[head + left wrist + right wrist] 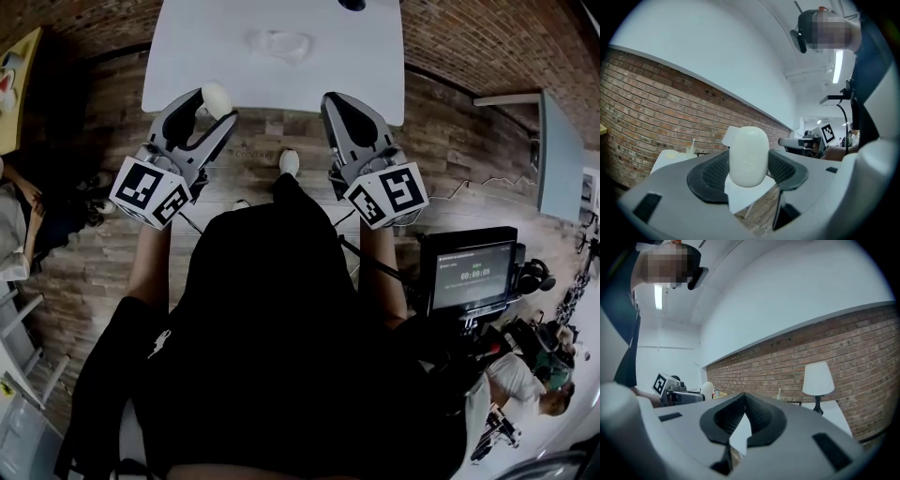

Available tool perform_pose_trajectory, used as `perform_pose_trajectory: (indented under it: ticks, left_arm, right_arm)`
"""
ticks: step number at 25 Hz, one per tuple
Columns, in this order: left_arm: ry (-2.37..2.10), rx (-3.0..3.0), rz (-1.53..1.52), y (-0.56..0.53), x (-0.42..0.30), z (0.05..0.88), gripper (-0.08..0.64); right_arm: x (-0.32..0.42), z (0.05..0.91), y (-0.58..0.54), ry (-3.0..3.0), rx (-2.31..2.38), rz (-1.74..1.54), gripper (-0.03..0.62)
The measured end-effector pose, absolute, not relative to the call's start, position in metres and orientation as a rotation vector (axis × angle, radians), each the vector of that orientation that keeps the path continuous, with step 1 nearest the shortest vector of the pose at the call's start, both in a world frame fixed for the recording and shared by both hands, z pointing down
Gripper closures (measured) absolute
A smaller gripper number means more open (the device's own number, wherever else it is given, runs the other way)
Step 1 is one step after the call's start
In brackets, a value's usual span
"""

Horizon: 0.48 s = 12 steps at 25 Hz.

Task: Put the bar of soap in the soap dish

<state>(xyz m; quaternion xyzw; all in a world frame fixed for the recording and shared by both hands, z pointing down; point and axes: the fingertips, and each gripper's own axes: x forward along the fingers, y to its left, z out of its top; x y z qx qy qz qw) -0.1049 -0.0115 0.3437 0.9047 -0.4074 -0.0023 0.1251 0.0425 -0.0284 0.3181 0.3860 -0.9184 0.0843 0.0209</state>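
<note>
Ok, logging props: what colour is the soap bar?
The bar of soap is plain off-white, clearest in the left gripper view.

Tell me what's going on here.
A person stands at a white table with a claw in each hand. The left claw is shut on a white bar of soap and holds it up near the table's front edge. The right claw is shut and empty. What looks like the clear soap dish sits further back on the table, so the soap is not yet in it.
</note>
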Motion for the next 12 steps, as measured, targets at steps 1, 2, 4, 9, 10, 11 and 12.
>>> perform_pose_trajectory:
  ticks: [1,2,4,9,10,11,12]
  left_arm:
    - [-1.191,2.640,-0.005,-0.011,-0.105,0.343,0.301]
    - [-1.193,2.643,-0.005,-0.009,-0.106,0.342,0.301]
    - [-1.197,2.644,-0.004,-0.007,-0.107,0.340,0.301]
    - [-1.208,2.625,-0.008,-0.017,-0.103,0.340,0.301]
    - [-1.212,2.617,-0.009,-0.022,-0.101,0.340,0.301]
    - [-1.218,2.610,-0.008,-0.028,-0.099,0.340,0.301]
    - [-1.224,2.605,-0.004,-0.034,-0.096,0.339,0.301]
  right_arm:
    - [0.042,0.317,-0.028,-2.852,1.195,0.259,0.588]
    - [0.041,0.316,-0.027,-2.856,1.193,0.257,0.588]
    - [0.040,0.315,-0.026,-2.866,1.188,0.255,0.588]
    - [0.043,0.316,-0.038,-2.876,1.159,0.269,0.588]
    - [0.046,0.316,-0.044,-2.878,1.153,0.276,0.588]
    - [0.048,0.316,-0.049,-2.881,1.144,0.282,0.588]
    - [0.050,0.316,-0.055,-2.885,1.134,0.287,0.588]
